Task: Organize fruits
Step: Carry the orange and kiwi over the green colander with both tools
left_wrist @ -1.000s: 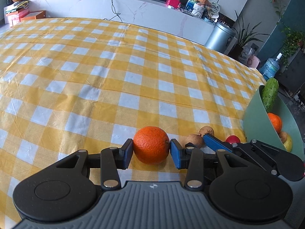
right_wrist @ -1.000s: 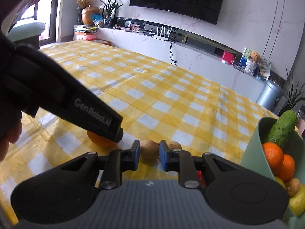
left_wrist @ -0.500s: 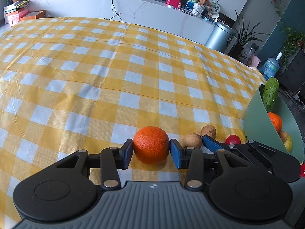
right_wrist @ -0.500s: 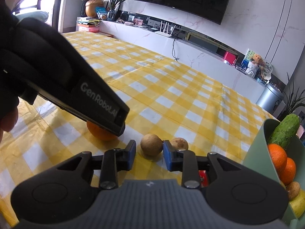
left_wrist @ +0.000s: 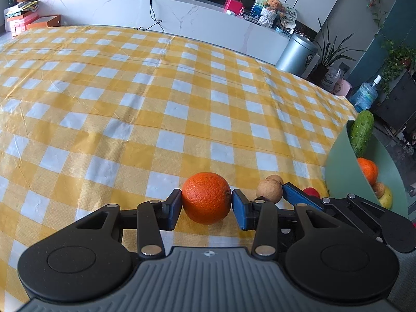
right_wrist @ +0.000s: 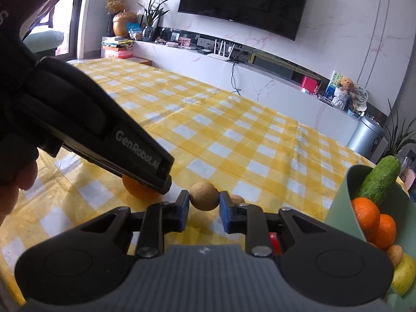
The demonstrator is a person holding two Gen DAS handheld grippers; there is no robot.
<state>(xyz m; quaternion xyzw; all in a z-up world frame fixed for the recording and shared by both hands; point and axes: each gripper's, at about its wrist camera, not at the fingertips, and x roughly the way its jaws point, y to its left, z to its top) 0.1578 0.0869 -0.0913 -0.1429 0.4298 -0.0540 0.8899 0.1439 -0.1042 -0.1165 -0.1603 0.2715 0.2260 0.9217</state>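
Observation:
My left gripper [left_wrist: 206, 206] is shut on an orange [left_wrist: 206, 197] that rests on the yellow checked tablecloth [left_wrist: 156, 98]. My right gripper [right_wrist: 204, 208] has its pads against a small brown round fruit [right_wrist: 204, 199] and holds it; this fruit also shows in the left wrist view [left_wrist: 269, 190]. A second brown fruit [right_wrist: 237, 198] lies just behind it. A small red fruit [left_wrist: 311, 192] lies to the right, next to the green bowl [left_wrist: 340, 171]. The bowl holds a cucumber [right_wrist: 382, 179], oranges [right_wrist: 365, 215] and other fruit.
The left gripper's body [right_wrist: 109, 140] crosses the left of the right wrist view and hides most of the orange there. A white counter [left_wrist: 156, 13] and a metal bin [left_wrist: 296, 52] stand beyond the table's far edge.
My right gripper opened slightly half a second ago, then closed again on the brown fruit. The left gripper and the orange have stayed in place.

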